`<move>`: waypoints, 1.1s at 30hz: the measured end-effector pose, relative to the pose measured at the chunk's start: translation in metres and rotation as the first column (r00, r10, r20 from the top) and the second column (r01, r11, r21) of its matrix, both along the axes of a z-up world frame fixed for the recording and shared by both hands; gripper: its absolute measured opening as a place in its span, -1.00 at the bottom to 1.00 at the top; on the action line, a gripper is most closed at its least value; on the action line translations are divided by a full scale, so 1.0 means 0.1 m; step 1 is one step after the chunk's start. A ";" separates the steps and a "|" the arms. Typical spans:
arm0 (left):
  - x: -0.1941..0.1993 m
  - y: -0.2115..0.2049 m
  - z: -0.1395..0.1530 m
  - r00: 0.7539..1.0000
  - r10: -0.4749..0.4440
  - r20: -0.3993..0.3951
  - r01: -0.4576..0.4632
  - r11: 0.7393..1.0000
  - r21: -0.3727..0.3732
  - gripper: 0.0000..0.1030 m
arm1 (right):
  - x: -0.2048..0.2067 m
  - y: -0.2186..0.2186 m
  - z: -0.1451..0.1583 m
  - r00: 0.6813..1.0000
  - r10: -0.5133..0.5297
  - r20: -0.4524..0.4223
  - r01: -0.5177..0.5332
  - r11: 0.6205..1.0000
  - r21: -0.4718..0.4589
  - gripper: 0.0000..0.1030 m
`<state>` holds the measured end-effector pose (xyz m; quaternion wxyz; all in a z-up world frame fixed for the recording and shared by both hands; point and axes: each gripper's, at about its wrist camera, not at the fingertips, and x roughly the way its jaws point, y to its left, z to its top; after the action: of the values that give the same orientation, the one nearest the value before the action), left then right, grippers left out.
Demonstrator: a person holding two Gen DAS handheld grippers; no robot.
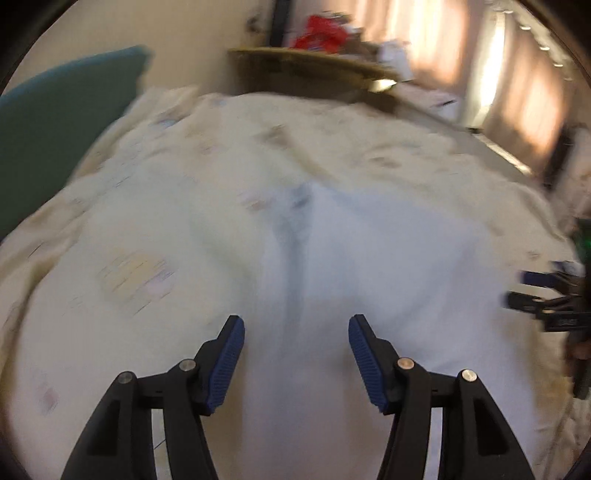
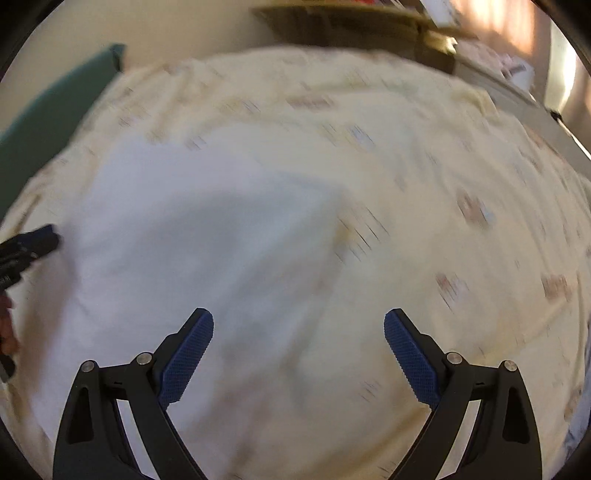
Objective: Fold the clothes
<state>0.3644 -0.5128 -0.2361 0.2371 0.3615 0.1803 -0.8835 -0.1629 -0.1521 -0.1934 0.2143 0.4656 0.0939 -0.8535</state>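
The left hand-held gripper hangs with its blue pads apart and nothing between them, over a white garment spread flat on the bed. The right hand-held gripper is spread wider, also empty, above the garment's near right edge, where white cloth meets the cream patterned bedcover. Each gripper shows at the border of the other's view, both blurred. The garment lies in the middle of the bedcover, a dark crease running down its centre. A teal headboard stands at the left. Beyond the bed, a cluttered shelf bears something red; its details are too smeared to read.
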 end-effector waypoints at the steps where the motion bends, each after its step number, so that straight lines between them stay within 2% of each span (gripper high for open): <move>1: -0.15 0.00 0.03 0.999 -0.035 0.009 0.035 0.999 -0.029 0.15 | -0.05 -0.10 0.01 1.000 0.005 0.003 -0.005 1.000 -0.012 0.86; 3: -0.46 -0.03 0.07 0.995 -0.090 0.044 0.093 0.992 -0.090 0.16 | -0.21 -0.32 -0.02 1.000 0.013 0.001 -0.013 1.000 0.011 0.86; 5: -0.77 -0.13 -0.03 0.984 -0.126 0.122 0.140 0.984 -0.107 0.15 | -0.29 -0.40 -0.11 1.000 0.009 0.002 -0.009 0.996 0.088 0.86; 7: -0.97 -0.24 -0.18 0.965 -0.137 0.222 0.168 0.977 -0.128 0.16 | -0.38 -0.37 -0.24 1.000 0.026 0.014 -0.028 0.984 0.177 0.86; 10: -1.04 -0.45 -0.26 0.956 -0.132 0.261 0.179 0.970 -0.163 0.20 | -0.45 -0.16 -0.25 0.999 0.045 0.025 -0.049 0.978 0.201 0.97; 15: -0.92 -0.76 -0.20 0.963 -0.104 0.250 0.149 0.975 -0.167 0.32 | -0.64 0.27 -0.25 1.000 -0.009 0.014 0.005 0.973 0.229 0.97; 17: -0.90 -0.80 -0.13 0.963 -0.103 0.247 0.154 0.967 -0.200 0.32 | -0.70 0.42 -0.23 0.999 -0.027 0.017 0.022 0.974 0.225 0.97; 20: -0.76 -0.84 0.06 0.984 -0.149 0.093 0.159 0.980 -0.119 0.32 | -0.70 0.53 -0.05 0.999 -0.037 -0.006 0.037 0.990 0.135 0.97; 21: -0.72 -0.84 0.11 0.982 -0.186 0.027 0.187 0.980 -0.070 0.32 | -0.68 0.53 0.02 0.999 -0.030 -0.023 0.032 0.994 0.101 0.97; 22: -0.71 -0.82 0.16 0.979 -0.206 0.003 0.206 0.976 -0.077 0.32 | -0.67 0.51 0.08 0.999 -0.020 -0.038 0.023 0.997 0.075 0.97; 24: -0.79 -0.79 0.17 0.976 -0.213 0.043 0.217 0.969 -0.114 0.32 | -0.68 0.42 0.13 0.999 0.008 -0.051 -0.005 0.998 0.060 0.98; 26: -0.90 -0.80 0.12 0.973 -0.209 0.103 0.221 0.966 -0.132 0.32 | -0.73 0.30 0.05 0.999 0.027 -0.020 -0.025 0.996 0.090 0.98; 30: -1.06 -0.91 -0.17 0.954 -0.154 0.258 0.193 0.972 -0.133 0.32 | -0.83 0.16 -0.20 0.998 0.048 0.037 -0.055 0.972 0.230 0.98; 33: -0.97 -1.09 -0.21 0.968 -0.091 0.233 0.119 0.987 -0.110 0.32 | -0.94 0.27 -0.22 0.999 0.030 0.024 -0.036 0.942 0.333 0.98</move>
<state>0.2669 -0.6217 -0.2568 0.2310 0.4541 0.0778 -0.8570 -0.2567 -0.1250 -0.2151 0.1478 0.5012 0.2426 -0.8174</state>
